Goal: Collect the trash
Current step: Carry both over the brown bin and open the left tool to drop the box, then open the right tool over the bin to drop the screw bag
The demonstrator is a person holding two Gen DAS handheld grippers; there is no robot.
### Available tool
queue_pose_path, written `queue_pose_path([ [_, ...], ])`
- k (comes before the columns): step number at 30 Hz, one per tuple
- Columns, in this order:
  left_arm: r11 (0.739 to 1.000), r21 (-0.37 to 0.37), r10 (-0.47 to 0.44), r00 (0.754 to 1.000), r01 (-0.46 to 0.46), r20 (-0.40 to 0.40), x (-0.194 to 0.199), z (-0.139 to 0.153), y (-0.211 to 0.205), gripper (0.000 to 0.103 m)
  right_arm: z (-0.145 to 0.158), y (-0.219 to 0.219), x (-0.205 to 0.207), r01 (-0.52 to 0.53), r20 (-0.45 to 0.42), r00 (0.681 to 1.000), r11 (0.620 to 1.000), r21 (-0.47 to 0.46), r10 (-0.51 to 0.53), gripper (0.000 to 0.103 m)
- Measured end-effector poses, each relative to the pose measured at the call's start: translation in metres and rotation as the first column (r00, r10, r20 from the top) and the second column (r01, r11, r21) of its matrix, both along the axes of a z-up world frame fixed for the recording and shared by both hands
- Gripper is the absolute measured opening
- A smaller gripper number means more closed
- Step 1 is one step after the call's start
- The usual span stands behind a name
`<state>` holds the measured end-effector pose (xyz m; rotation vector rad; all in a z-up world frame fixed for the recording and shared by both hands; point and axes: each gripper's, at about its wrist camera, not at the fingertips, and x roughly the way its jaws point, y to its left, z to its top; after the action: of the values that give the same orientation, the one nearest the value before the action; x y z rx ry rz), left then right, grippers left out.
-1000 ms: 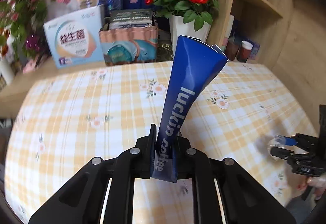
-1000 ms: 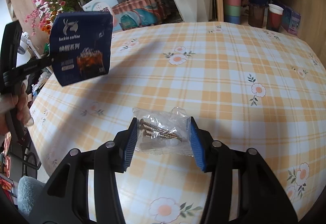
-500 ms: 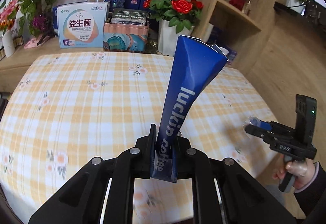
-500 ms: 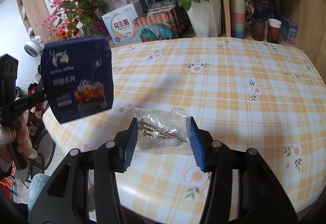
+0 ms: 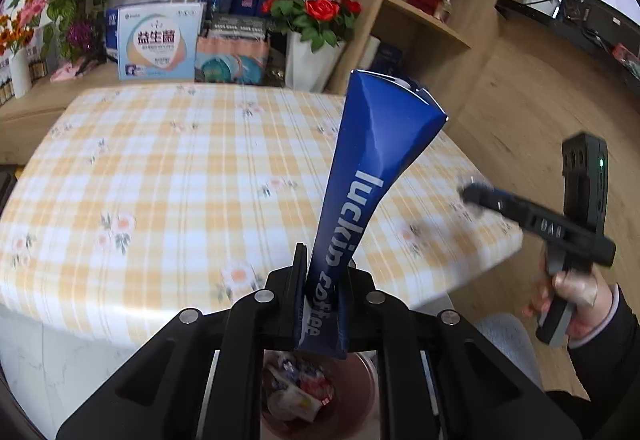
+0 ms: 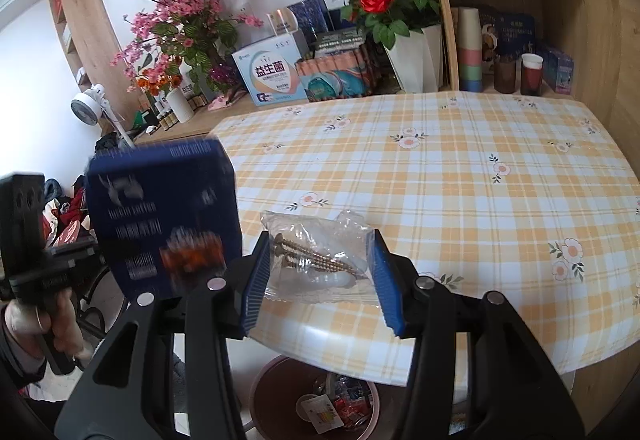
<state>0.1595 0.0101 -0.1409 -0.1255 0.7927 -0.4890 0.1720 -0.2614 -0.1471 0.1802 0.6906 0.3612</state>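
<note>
My left tool (image 5: pixel 320 304) is clamped tight on the bottom edge of the blue coffee pouch (image 5: pixel 376 168), which stands up and fans open at the top, right above the brown bin (image 5: pixel 316 400) beside the bench (image 5: pixel 160 168). It looks empty, light and crinkly, so it should flop and flutter on release; a pinch at the flat sealed edge seems the firmest hold. My right tool (image 6: pixel 320 272) has its blue pads closed partway onto a clear plastic bag of screws (image 6: pixel 316 260), lifted off the bench with the bin (image 6: pixel 280 392) showing below. That one I judge slippery and lopsided: heavy screws in thin film, sharp tips that could pierce it. Squeezing across the screws themselves looks safest.
</note>
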Motion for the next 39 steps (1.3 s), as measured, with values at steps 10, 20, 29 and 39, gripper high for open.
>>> queue_pose_path([
  [10, 0.994, 0.059, -0.084, 0.994, 0.088, -0.074, -0.065, -0.027, -0.014, 0.013, 0.009, 0.01, -0.04, -0.019, 0.035, 0.999, 1.0, 0.016, 0.018, 0.05],
  [20, 0.99, 0.046, -0.125, 0.982, 0.132, -0.143, -0.078, -0.059, -0.028, 0.015, 0.002, 0.007, -0.053, -0.007, 0.021, 1.0, 1.0, 0.017, 0.007, 0.05],
  [29, 0.996, 0.065, -0.051, 0.993, 0.058, -0.102, -0.076, -0.063, -0.026, 0.071, -0.008, 0.006, -0.062, -0.008, 0.001, 1.0, 1.0, 0.015, 0.008, 0.05],
  [39, 0.973, 0.07, 0.212, 0.97, -0.221, 0.117, -0.089, 0.001, 0.009, 0.097, -0.028, 0.027, -0.079, -0.058, -0.042, 0.998, 0.998, -0.03, 0.057, 0.05],
])
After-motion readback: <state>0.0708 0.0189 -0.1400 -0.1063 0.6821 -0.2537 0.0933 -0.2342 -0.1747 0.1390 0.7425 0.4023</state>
